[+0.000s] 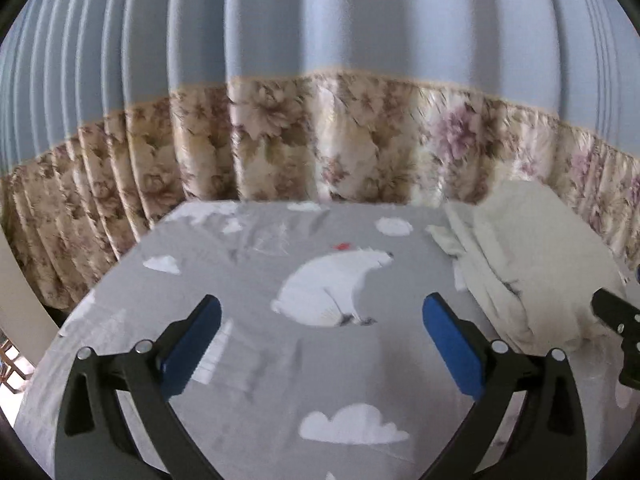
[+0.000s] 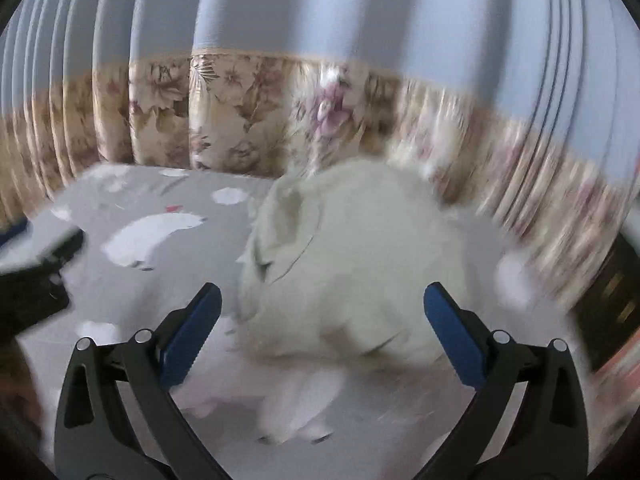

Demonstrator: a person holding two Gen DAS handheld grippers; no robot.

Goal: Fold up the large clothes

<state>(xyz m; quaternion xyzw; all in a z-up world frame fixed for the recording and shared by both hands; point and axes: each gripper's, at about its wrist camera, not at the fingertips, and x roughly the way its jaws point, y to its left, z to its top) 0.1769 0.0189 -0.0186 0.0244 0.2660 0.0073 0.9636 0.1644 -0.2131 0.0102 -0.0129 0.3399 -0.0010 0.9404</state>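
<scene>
A cream-white garment lies folded into a thick bundle on the right side of the bed; in the right wrist view this garment fills the middle, blurred. My left gripper hangs open above the bare sheet to the left of the garment, nothing between its blue pads. My right gripper is open too, held just short of the bundle's near edge, not touching it. Each view catches the other gripper at its edge: the right gripper and the left gripper.
The bed sheet is grey with white polar bears and clouds. A pleated curtain, blue above and floral below, hangs close behind the bed's far edge. Dark furniture stands at the right.
</scene>
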